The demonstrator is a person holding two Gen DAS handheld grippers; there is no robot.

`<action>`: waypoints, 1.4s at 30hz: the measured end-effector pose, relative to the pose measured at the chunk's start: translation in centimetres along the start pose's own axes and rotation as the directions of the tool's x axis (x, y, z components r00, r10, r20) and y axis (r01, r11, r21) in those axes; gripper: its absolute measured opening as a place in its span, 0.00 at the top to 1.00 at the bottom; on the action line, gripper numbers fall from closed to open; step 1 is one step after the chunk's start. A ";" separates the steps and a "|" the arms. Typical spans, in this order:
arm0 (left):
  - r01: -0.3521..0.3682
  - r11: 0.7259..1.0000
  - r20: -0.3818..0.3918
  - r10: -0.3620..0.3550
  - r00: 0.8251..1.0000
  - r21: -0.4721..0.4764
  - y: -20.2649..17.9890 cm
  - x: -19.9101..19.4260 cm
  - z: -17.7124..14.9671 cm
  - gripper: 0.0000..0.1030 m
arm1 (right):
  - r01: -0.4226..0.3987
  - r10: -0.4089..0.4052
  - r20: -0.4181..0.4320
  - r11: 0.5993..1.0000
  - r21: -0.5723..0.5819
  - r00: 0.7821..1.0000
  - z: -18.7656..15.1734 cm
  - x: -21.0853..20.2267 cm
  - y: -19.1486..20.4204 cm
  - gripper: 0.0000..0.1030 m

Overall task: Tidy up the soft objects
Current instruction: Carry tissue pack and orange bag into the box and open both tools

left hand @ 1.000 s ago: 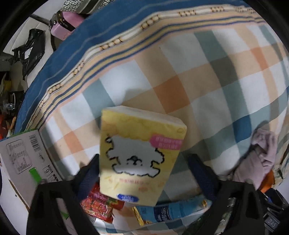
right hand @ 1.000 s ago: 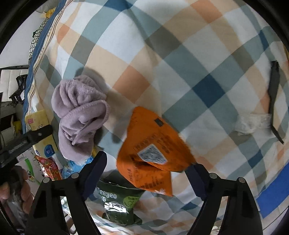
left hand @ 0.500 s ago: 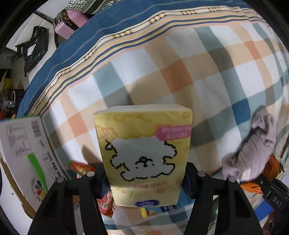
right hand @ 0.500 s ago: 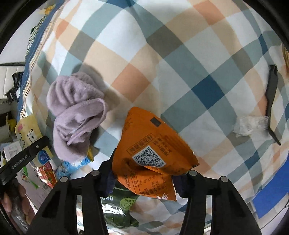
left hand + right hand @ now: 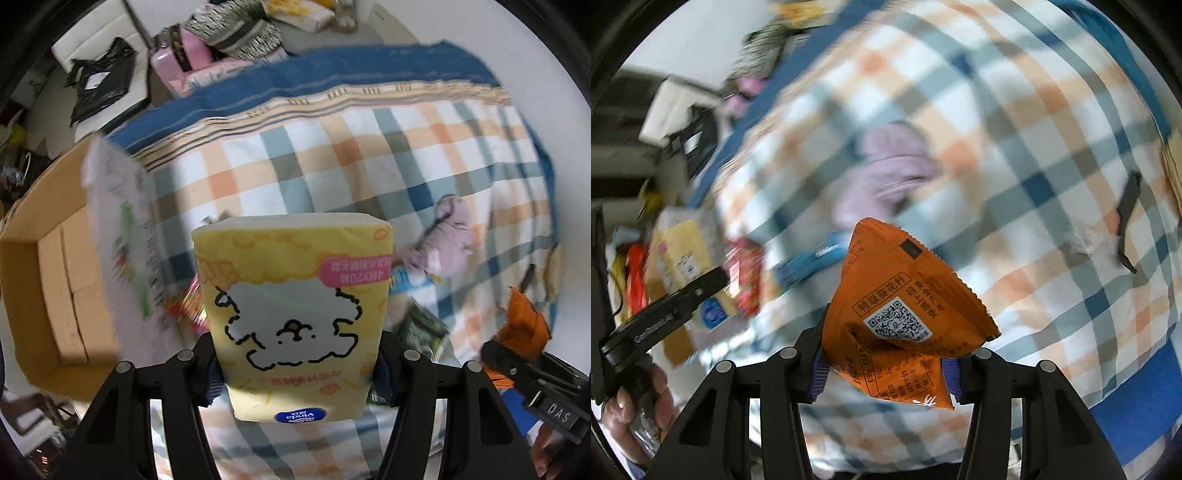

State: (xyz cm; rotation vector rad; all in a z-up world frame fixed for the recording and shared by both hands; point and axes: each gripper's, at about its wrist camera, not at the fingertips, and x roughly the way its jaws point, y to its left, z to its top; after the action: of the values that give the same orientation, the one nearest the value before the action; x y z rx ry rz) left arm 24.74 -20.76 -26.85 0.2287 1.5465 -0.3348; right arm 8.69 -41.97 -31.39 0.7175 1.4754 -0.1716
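My left gripper (image 5: 297,363) is shut on a yellow tissue pack (image 5: 293,295) with a white cartoon dog, held up above the checked bedspread (image 5: 332,155). My right gripper (image 5: 886,363) is shut on an orange snack bag (image 5: 905,314) with a QR code, also lifted off the bed. The orange bag and right gripper show at the right edge of the left wrist view (image 5: 522,325). The tissue pack and left gripper show at the left of the right wrist view (image 5: 687,266). A mauve towel (image 5: 447,236) lies crumpled on the bedspread.
An open cardboard box (image 5: 44,280) with a raised white flap (image 5: 118,229) stands at the left. A blue packet (image 5: 809,262), a red packet (image 5: 746,277) and a green packet (image 5: 421,325) lie on the bed. A black strip (image 5: 1126,221) lies at the right.
Both grippers closed on their items and lifted them off the bed. The left view has swung up and left, bringing the open box into sight.
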 end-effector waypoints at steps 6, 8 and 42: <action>0.050 0.993 0.099 -0.040 0.994 -0.107 4.7 -5.7 -4.2 0.42 | -0.065 0.068 0.007 0.974 -0.218 0.998 -2.4 -3.2 9.8 0.49; 0.055 0.987 0.131 -0.035 0.991 -0.150 7.1 -7.3 -5.0 0.42 | -0.085 0.091 0.009 0.957 -0.279 0.996 -3.4 -4.4 13.1 0.49; 0.261 0.905 0.004 -0.276 0.961 -0.336 34.1 4.1 3.3 0.42 | 0.186 -0.210 0.017 0.823 -0.536 0.977 4.3 15.5 45.4 0.49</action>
State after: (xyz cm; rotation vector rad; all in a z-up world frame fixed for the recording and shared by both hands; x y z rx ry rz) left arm 39.81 9.63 -33.15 -0.2490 1.6536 -0.2779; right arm 38.05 -3.76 -31.10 0.1091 1.5417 0.1026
